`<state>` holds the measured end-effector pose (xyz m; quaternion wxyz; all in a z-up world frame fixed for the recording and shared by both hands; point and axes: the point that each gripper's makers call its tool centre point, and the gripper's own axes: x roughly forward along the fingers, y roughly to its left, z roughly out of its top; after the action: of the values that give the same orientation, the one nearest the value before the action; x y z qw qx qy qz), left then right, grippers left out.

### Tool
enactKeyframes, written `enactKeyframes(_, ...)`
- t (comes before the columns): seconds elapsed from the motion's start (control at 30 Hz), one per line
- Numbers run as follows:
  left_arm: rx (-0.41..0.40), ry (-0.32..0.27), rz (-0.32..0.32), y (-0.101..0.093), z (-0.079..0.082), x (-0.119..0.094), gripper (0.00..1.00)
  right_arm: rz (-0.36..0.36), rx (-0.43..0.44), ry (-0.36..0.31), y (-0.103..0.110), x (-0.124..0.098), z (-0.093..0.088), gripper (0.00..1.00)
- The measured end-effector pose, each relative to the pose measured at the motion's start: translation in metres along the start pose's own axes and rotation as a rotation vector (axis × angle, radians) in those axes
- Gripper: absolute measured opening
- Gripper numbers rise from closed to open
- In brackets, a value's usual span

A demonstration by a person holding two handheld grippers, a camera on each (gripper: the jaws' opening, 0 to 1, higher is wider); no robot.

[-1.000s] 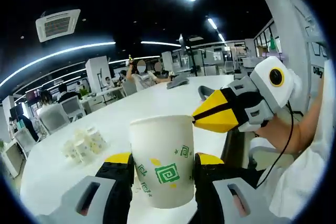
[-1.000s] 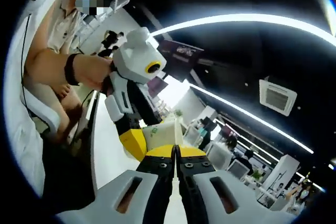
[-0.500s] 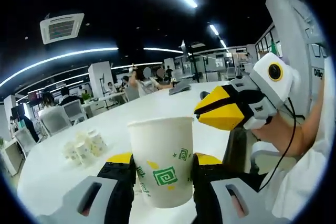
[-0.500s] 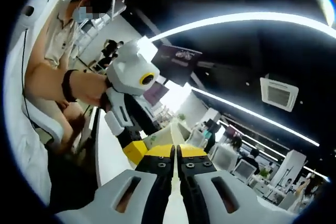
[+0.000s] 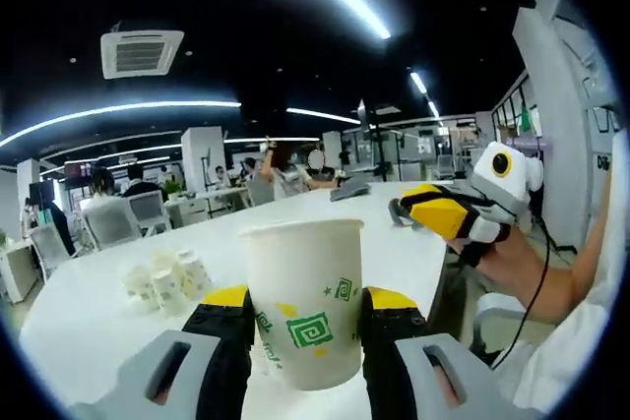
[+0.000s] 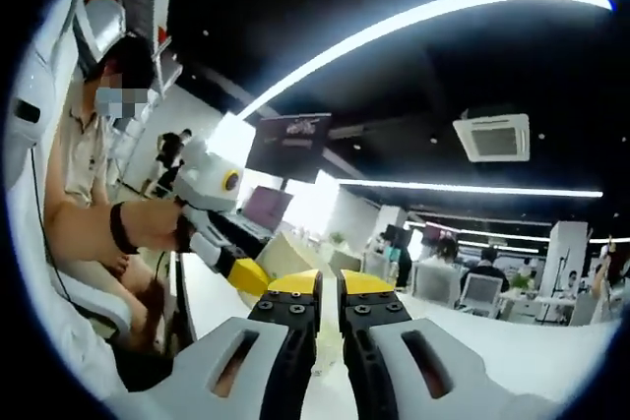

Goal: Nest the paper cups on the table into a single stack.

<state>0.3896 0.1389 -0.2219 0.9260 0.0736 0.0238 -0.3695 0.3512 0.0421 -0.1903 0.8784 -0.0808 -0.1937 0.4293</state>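
White paper, printed with green square spirals and a yellow fleck, makes up the cup (image 5: 303, 302) that stands upright between the yellow-tipped jaws of the left hand-held gripper (image 5: 305, 299) in the left gripper view. Its long axis runs straight up the picture, the open mouth at the top, the narrower base hidden low between the jaws. Both jaws press against the cup's sides, so this gripper is closed on it, holding it above the white worktop (image 5: 89, 312).

Further back on the worktop, to the left of the held cup, a small cluster of paper cups (image 5: 167, 277) stands together, also mouth up as far as can be made out; they are too small to count.

To the right in the same view, the right hand-held gripper (image 5: 406, 211) is carried in a person's hand (image 5: 492, 261), well apart from the held cup, its yellow tips pointing left and pressed together with nothing between them.

In the right gripper view the right hand-held gripper (image 6: 329, 284) has its two jaws nearly touching, with only a thin slit between them and nothing in it. Beyond them, to the left, the left hand-held gripper (image 6: 254, 276) shows with the pale cup (image 6: 287, 255) in its yellow tips, tilted in that picture.
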Motion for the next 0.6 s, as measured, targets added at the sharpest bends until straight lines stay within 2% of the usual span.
enactKeyframes(0.2, -0.055, -0.076, 0.011, 0.016, 0.016, -0.005, 0.46, -0.025, 0.058, 0.003, -0.009, -0.010, -0.010, 0.08)
enactKeyframes(0.4, -0.100, -0.151, 0.018, 0.033, 0.032, -0.007, 0.46, -0.026, 0.061, 0.018, -0.008, -0.013, -0.016, 0.08)
enactKeyframes(0.6, -0.118, -0.205, 0.013, 0.044, 0.041, 0.004, 0.46, -0.030, 0.073, 0.028, -0.009, -0.017, -0.023, 0.08)
